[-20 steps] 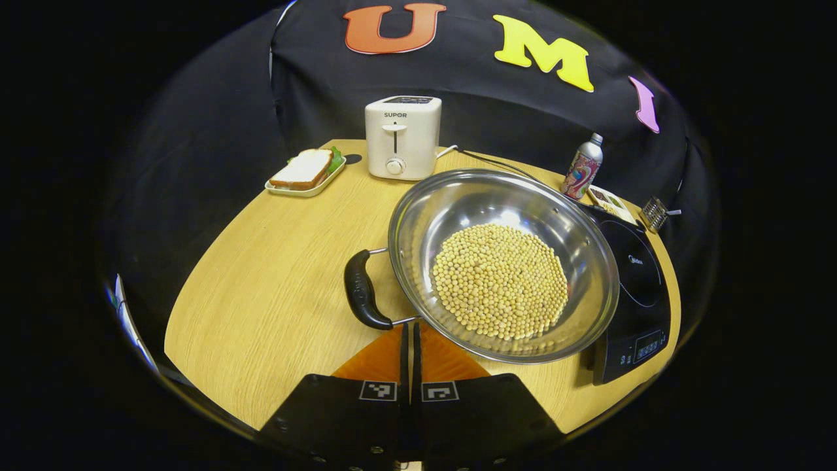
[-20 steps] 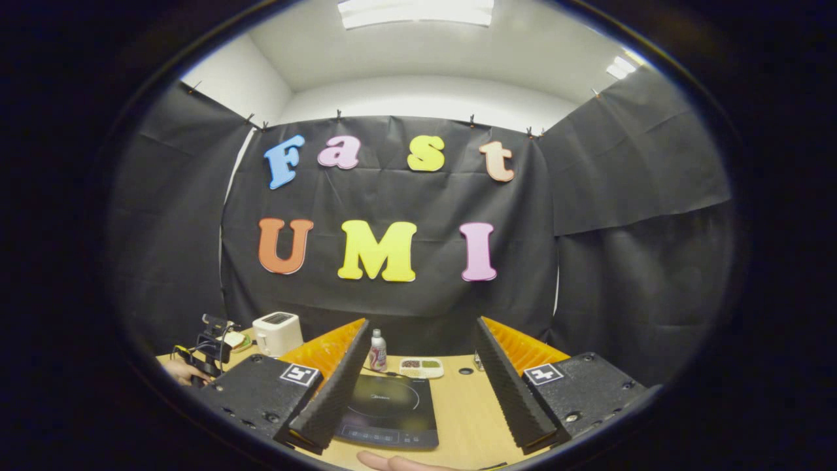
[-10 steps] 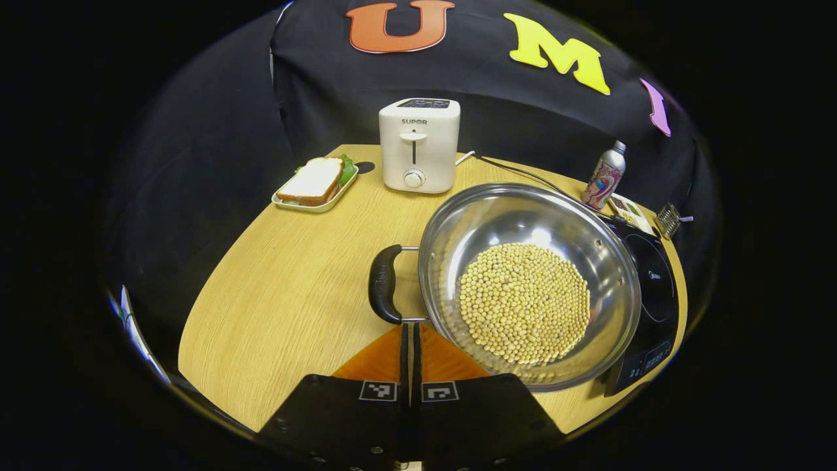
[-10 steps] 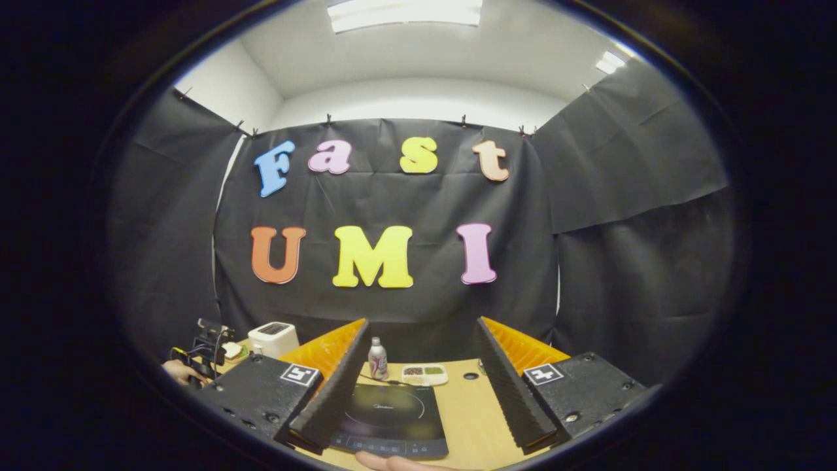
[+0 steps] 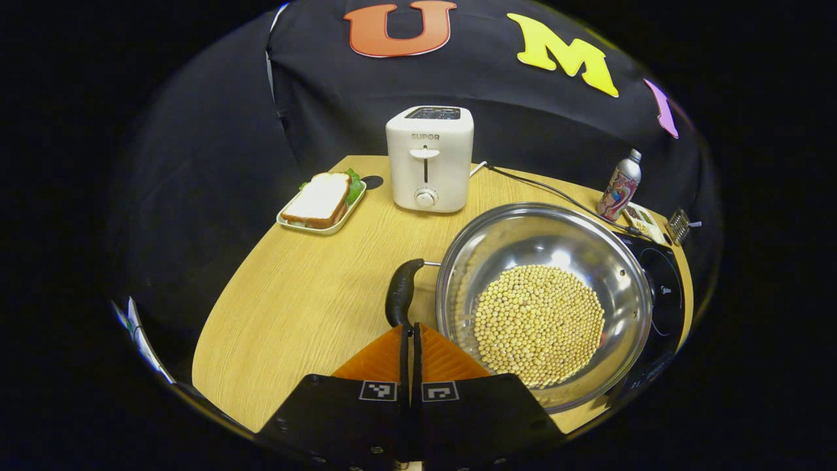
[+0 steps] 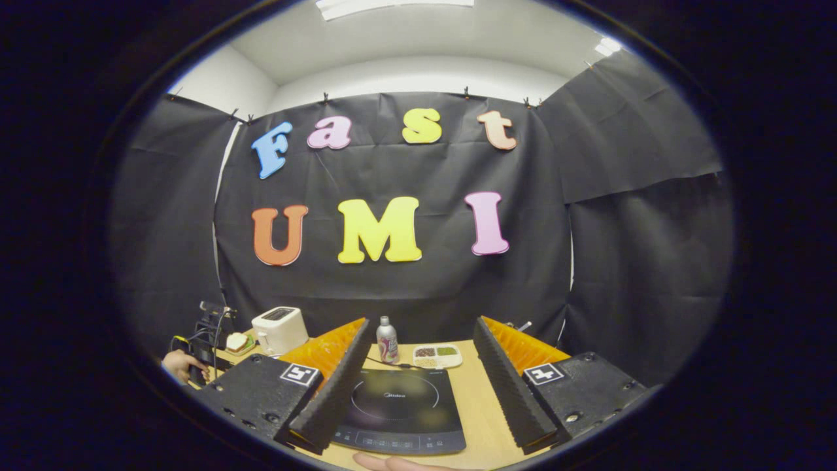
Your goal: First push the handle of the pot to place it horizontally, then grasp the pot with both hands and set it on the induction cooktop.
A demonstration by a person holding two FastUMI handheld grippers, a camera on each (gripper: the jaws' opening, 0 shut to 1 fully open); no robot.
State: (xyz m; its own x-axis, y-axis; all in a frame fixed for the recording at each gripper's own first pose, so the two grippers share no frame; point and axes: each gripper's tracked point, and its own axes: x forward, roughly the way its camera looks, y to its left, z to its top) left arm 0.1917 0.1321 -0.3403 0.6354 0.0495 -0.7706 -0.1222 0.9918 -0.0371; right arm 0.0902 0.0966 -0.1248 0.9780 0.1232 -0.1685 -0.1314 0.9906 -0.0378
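Left gripper view: your closed left claw [image 5: 410,327] touches the pot [image 5: 545,302] handle [image 5: 400,298]; right claw [image 6: 418,366] gapes.

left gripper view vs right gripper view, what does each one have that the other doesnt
Left gripper view: the pot full of beans, its handle, and the left gripper, jaws together, tips at the handle's near end.

Right gripper view: the right gripper with jaws wide apart above the table, the ceiling lights, and a hand at the far left.

Both: the toaster, bottle, cooktop, sandwich and wooden table.
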